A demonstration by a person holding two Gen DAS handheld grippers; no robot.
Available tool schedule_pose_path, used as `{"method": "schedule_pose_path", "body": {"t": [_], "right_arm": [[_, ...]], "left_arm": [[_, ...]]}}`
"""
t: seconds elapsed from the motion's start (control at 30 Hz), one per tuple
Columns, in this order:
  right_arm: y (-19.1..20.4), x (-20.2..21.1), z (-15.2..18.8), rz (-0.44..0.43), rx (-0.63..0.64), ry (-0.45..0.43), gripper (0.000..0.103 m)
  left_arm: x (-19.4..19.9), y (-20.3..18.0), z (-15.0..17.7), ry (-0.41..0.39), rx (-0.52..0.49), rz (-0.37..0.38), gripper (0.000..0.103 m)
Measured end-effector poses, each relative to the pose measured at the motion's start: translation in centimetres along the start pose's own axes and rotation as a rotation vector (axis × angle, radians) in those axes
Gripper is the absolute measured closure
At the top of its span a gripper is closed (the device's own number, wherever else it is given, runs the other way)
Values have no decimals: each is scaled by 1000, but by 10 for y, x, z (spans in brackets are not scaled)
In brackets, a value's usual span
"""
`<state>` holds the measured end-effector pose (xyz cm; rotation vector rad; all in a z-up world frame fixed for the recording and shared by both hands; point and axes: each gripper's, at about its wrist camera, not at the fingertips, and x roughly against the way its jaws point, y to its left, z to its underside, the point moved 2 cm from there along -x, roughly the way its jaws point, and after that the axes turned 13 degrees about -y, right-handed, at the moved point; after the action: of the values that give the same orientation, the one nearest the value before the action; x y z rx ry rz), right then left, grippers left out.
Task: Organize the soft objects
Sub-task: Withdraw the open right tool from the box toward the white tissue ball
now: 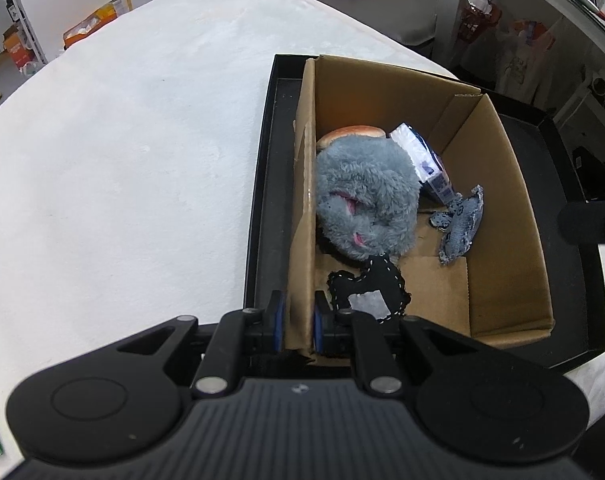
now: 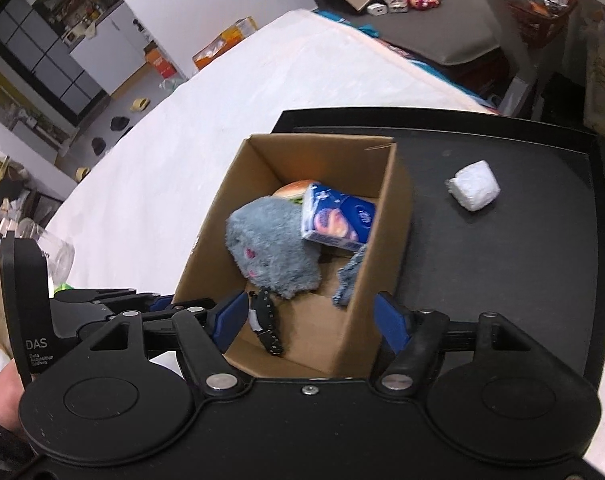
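black tray (image 1: 262,200): box wall (image 1: 302,240) in left claw (image 1: 296,326).

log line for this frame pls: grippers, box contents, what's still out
left gripper: shut on cardboard box wall | right gripper: open, straddling box | in box: grey plush, tissue pack, denim piece | out: white wad on black tray

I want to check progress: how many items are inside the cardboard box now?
5 visible: grey plush by the left wall, bun-shaped toy behind it, blue tissue pack leaning on it, denim piece to the right, black stitched patch nearest. More may lie underneath.
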<state>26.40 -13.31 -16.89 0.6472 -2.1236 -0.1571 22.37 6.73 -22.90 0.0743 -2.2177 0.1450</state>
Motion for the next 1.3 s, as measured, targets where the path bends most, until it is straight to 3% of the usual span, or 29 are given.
{"method": "schedule_pose_path", "body": {"t": [0.17, 0.53, 1.0, 1.3], "right_arm": [[-15, 8, -3, 8, -24, -25, 32], [-40, 18, -9, 55, -29, -97, 16], [-80, 14, -13, 131, -67, -176, 15], [-97, -4, -18, 178, -21, -200, 15]], "left_arm": [[0, -3, 0, 0, -14, -16, 90], [1, -8, -2, 5, -24, -42, 90], [-1, -13, -2, 14, -31, -73, 90], [-6, -20, -5, 25, -68, -109, 88]]}}
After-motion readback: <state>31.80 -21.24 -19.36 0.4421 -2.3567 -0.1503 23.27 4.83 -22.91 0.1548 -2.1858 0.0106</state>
